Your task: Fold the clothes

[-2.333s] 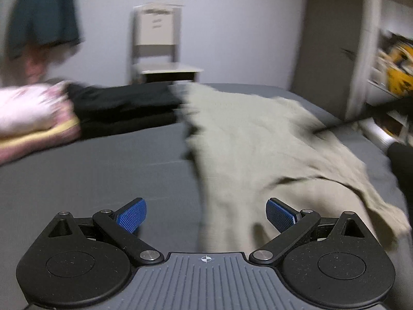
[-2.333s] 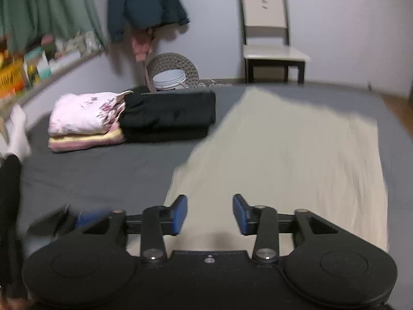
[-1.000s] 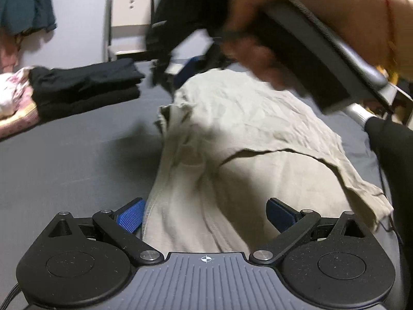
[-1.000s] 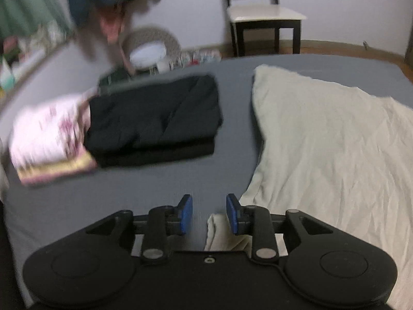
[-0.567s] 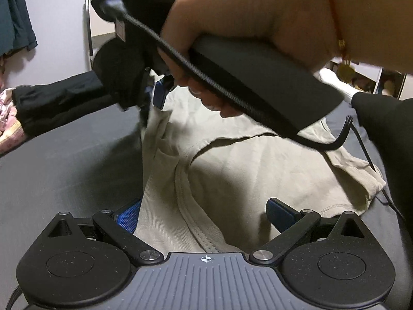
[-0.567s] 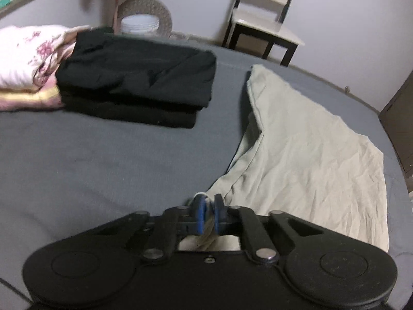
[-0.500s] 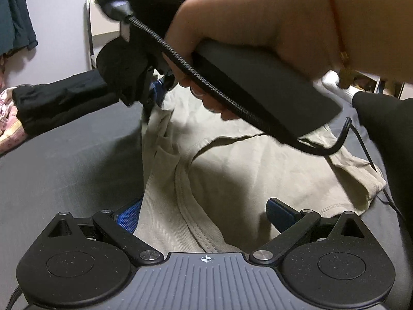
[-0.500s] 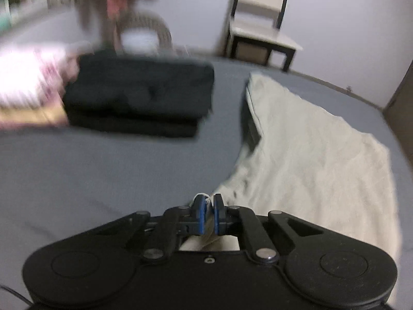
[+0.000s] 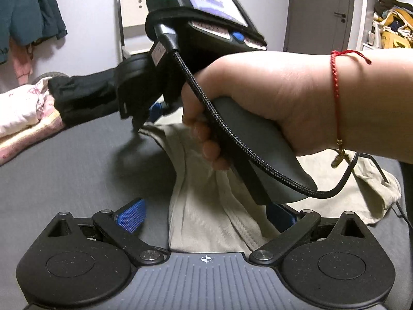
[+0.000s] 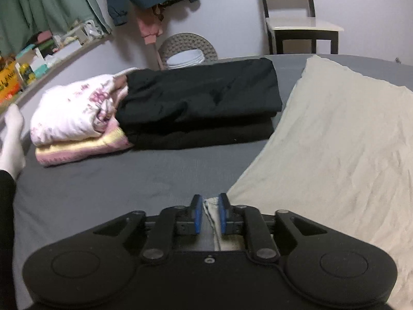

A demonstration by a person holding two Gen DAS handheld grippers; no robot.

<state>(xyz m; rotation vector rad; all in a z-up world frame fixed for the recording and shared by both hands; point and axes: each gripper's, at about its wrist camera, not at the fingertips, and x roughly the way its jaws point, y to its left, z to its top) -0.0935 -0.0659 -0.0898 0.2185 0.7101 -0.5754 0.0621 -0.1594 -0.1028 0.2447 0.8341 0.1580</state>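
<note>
A beige garment (image 10: pixel 335 142) lies spread on the grey bed (image 10: pixel 103 180), filling the right side of the right wrist view. My right gripper (image 10: pixel 209 215) is shut on its near left edge, and a strip of cloth shows between the blue pads. In the left wrist view a hand (image 9: pixel 258 98) holds the right gripper (image 9: pixel 148 117) above the bed, with the beige garment (image 9: pixel 206 201) drawn up to it in a ridge. My left gripper (image 9: pixel 205 215) is open low over the garment's near hem, with cloth lying between its pads.
Folded black clothes (image 10: pixel 201 98) and a pink floral and yellow bundle (image 10: pixel 74 113) sit at the left of the bed. A chair (image 10: pixel 299 23) stands beyond the far edge. A foot in a white sock (image 10: pixel 11 134) rests at the left. A cable (image 9: pixel 258 155) loops over the garment.
The right gripper reached the garment's left edge, shut on it and rose a little, pulling the cloth up. The left gripper stayed open over the near hem.
</note>
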